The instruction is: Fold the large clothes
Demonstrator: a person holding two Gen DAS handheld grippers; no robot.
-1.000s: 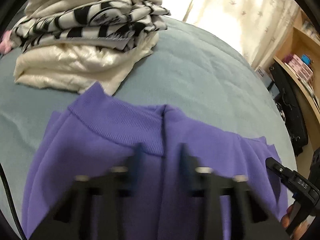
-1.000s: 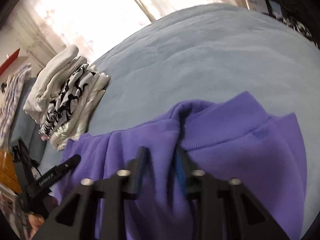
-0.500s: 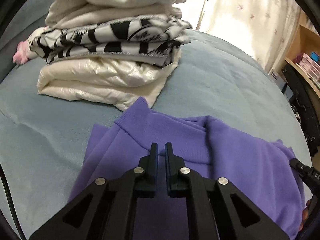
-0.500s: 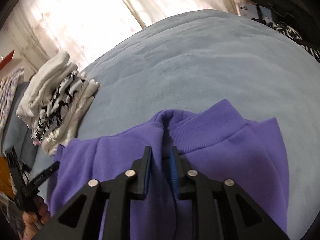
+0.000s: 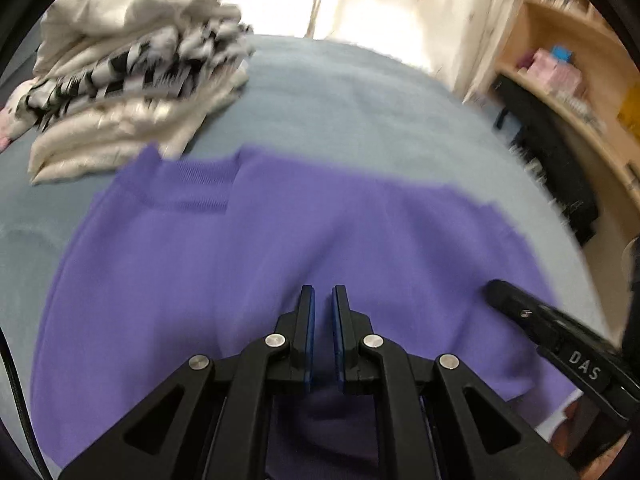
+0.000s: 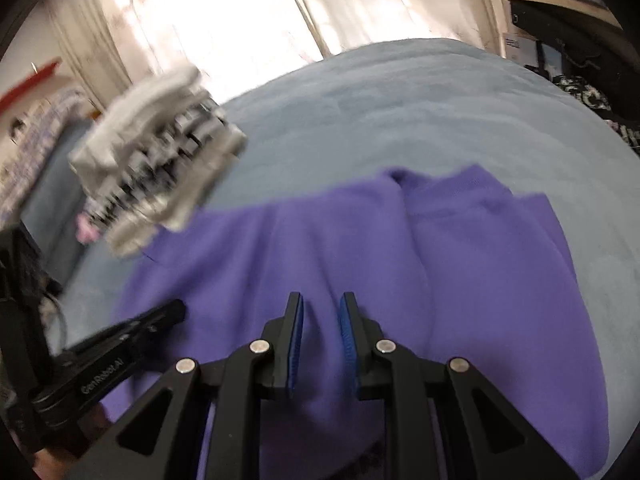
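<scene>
A purple sweatshirt (image 5: 280, 248) lies spread on the blue-grey bed (image 5: 352, 100), its ribbed collar towards the far side. It also shows in the right wrist view (image 6: 360, 252). My left gripper (image 5: 322, 296) is above the sweatshirt's middle, its jaws nearly closed with a narrow gap and nothing between them. My right gripper (image 6: 321, 304) is above the cloth too, jaws slightly apart and empty. Each gripper shows at the edge of the other's view: the right one (image 5: 560, 340), the left one (image 6: 120, 344).
A stack of folded clothes (image 5: 132, 80), white and black-and-white striped, sits on the bed just beyond the sweatshirt's left corner; it also shows in the right wrist view (image 6: 156, 168). Curtains (image 6: 240, 12) hang behind the bed. Wooden shelves (image 5: 568, 80) and a black bag (image 5: 552, 168) stand at the right.
Both grippers have let go of the collar area and pulled back towards me and up. The sweatshirt now lies flat and wider in both views. The right jaws have opened a little.
</scene>
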